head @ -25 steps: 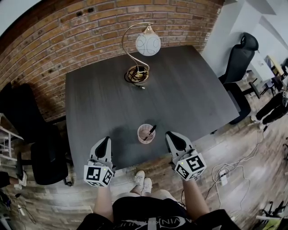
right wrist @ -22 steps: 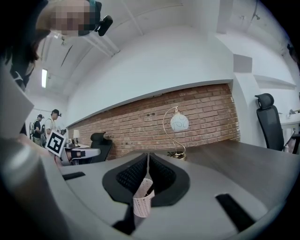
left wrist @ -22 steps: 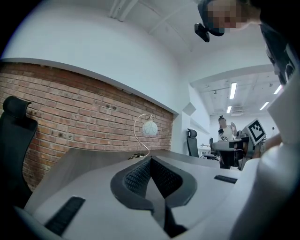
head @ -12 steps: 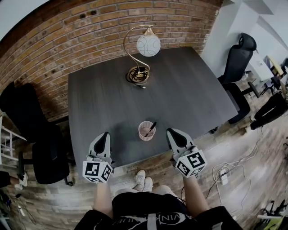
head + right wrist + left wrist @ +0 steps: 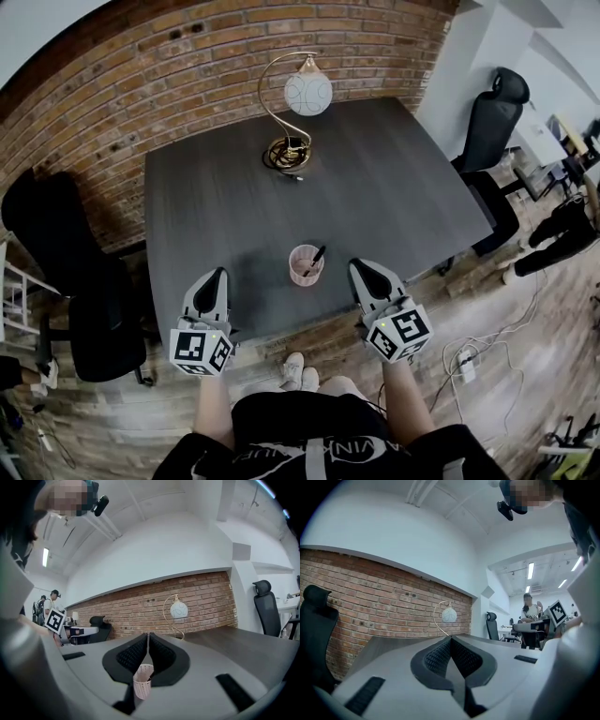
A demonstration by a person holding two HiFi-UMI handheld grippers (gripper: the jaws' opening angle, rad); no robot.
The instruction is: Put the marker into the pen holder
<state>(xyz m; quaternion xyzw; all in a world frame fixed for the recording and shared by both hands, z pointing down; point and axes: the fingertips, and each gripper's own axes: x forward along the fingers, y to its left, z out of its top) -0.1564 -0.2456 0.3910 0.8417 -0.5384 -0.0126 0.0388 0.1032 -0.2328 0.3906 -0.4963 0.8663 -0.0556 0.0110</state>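
A pink perforated pen holder [image 5: 304,266] stands upright near the front edge of the dark table [image 5: 375,187]. A black marker [image 5: 317,257] leans inside it, its top sticking out to the right. My left gripper [image 5: 217,275] is to the holder's left over the table's front edge, shut and empty, and its jaws meet in the left gripper view [image 5: 450,638]. My right gripper [image 5: 359,267] is to the holder's right, also shut and holding nothing. In the right gripper view the pen holder [image 5: 142,681] shows low between the shut right gripper's [image 5: 148,634] jaws, some way ahead of them.
A lamp with a white globe [image 5: 308,94] and a coiled gold base [image 5: 287,155] stands at the table's far side, before a brick wall. Black office chairs are at the left [image 5: 66,281] and right [image 5: 492,131]. Cables lie on the wooden floor [image 5: 469,366].
The head view has shifted slightly. Both grippers stay shut on either side of the pen holder, and the marker stays in it.
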